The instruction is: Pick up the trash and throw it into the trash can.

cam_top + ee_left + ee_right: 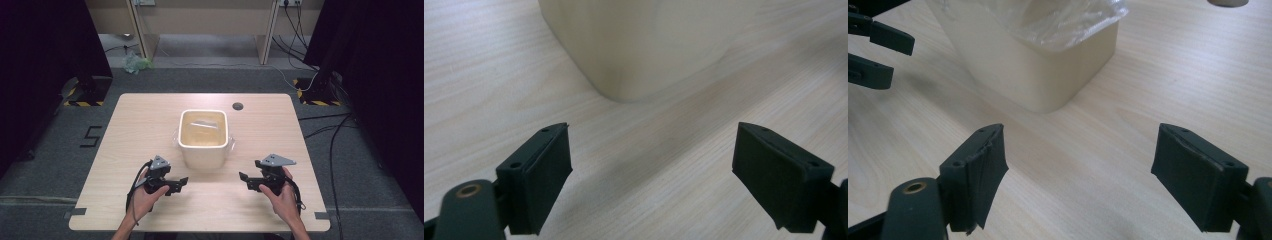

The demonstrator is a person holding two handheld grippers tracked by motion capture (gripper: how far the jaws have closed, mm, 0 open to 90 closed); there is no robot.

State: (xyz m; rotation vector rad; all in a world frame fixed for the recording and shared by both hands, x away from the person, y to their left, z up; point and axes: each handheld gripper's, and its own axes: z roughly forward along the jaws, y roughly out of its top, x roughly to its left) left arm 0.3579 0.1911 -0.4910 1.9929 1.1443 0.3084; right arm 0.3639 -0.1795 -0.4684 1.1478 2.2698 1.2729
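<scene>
Cream tub between two spread claws

The cream tub [204,136] stands upright mid-surface, mouth up (clear film lining it), long axis running away from the person; left claw [184,182] and right claw [243,179] gape empty on the pale wooden surface [135,130], grey floor around.

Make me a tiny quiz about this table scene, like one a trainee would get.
1. True or false: the left tongs hold the cream bin.
2. What lines the bin? A) clear plastic bag B) newspaper C) cloth
3. Where does the bin stand with respect to the right tongs and the left ones?

Key
1. False; both tongs are open, with only the bare table between their jaws.
2. A.
3. Beyond them, about midway between the two.
</scene>
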